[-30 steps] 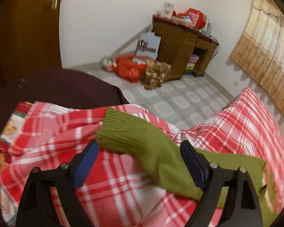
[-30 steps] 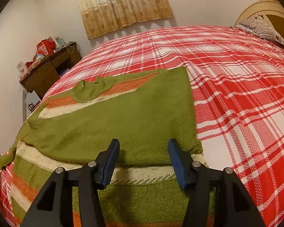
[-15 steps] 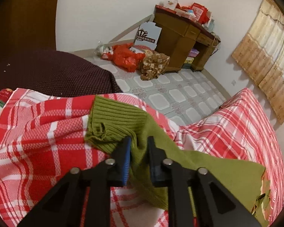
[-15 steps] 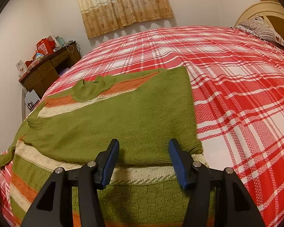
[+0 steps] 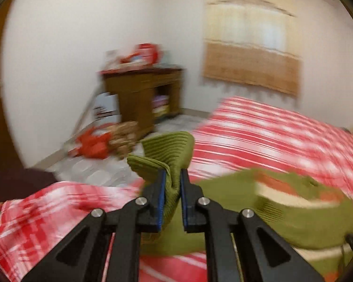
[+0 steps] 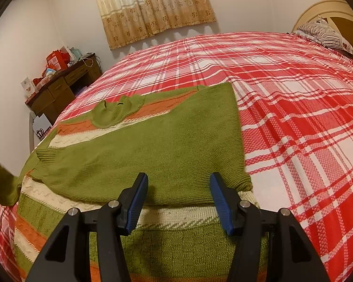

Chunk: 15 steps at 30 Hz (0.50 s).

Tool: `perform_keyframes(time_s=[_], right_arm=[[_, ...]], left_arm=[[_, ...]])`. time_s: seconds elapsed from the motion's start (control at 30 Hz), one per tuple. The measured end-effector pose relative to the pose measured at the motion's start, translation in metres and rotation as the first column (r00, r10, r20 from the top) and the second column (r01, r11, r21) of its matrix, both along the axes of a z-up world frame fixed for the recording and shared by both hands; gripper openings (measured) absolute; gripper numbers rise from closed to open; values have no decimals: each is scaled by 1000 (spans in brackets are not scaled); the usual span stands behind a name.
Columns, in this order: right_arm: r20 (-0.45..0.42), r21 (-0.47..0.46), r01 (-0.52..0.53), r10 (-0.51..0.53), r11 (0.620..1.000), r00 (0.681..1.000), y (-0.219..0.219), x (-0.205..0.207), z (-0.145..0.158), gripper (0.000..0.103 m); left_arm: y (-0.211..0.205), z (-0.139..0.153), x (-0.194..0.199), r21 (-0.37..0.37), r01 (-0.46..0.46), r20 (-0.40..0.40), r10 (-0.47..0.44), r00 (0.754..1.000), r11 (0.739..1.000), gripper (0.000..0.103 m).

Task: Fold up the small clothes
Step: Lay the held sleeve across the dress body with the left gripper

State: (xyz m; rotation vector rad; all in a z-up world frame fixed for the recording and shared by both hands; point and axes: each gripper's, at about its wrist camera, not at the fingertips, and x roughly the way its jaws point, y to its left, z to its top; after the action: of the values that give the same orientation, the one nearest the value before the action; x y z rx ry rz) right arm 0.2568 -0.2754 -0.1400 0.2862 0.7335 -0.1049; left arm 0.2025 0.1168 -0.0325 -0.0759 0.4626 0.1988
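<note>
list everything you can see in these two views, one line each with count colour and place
sweater: 1, green with orange and cream stripes, flat on the bed, one sleeve already folded across
sleeve: 1, green, cuff lifted off the bed
bedspread: 1, red and white plaid, covers the bed
pillow: 1, black and white pattern, at the headboard
curtain: 1, beige with floral print, on the far wall
desk: 1, brown, by the wall, red clutter on top
bags: blurred, red and brown, on the floor by the desk
left gripper: black with blue pads, shut on the sleeve
right gripper: black with blue pads, open above the sweater
</note>
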Motion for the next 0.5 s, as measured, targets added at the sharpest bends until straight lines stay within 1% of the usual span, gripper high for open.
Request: perform_keyframes(time_s=[0.03,0.1,0.2,0.27,0.33,0.5], right_arm=[[1,3,0,0,1000,1000,-1,0,0,56],[5,8,-2,2,1000,1000,-1,-1,0,56],[9,18,-4,4,1000,1000,-2,-2,-1,56],[13,25,-4,4,1000,1000,-3,-3,0,56],[17,32,-5,5,999,1000,-4,-4,-1,56],[26,51,-6,4,999,1000,-7,-5,-1,56]], left_arm=[[-24,-2,-1,13,56,-6,-56,998,998,12],[-58,-9,-3,48,127,-19,-126,992,991,12],[-101,-23,-3,76,214,-62,-209,976,974,12],[-118,-32,0,84,245,-93,-237,967,966,12],[-131,-42,6,91,259,-126,-247,961,962,12],[-144,-56,16,85,266,-192,-246,950,960,12]])
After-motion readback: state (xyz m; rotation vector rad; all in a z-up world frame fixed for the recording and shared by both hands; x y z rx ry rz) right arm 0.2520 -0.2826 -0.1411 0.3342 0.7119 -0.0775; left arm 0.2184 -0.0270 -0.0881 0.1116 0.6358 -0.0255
